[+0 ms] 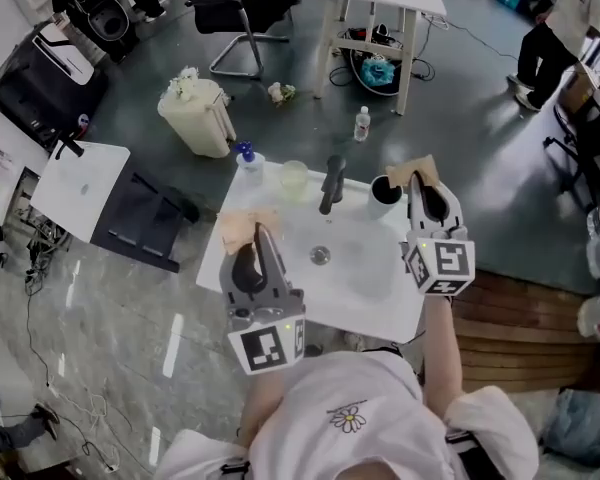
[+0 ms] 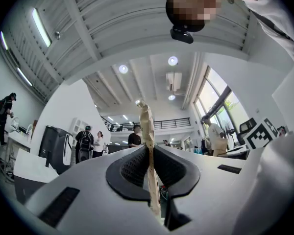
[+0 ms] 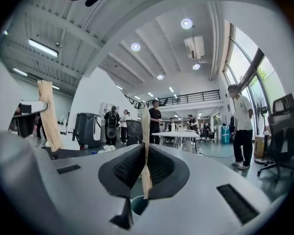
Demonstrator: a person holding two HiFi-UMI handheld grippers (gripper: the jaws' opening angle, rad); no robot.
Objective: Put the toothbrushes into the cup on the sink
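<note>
Left gripper (image 2: 149,154) pinched a tan wrapped toothbrush (image 2: 146,126) edge-on. Right gripper (image 3: 146,156) pinched a second wrapped toothbrush (image 3: 145,126), just beside the dark cup (image 1: 385,190) at the sink (image 1: 365,278) rear. Bristles could not be made out.

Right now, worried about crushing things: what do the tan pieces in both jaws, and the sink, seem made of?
Left tan piece, right tan piece: thin, matt, creased, likely kraft paper or card. Sink: smooth white, slight sheen, probably ceramic.

The sink (image 1: 370,280) is white, the tap (image 1: 330,184) black, the wrapped toothbrushes (image 1: 245,226) tan, the bin (image 1: 193,118) cream.
</note>
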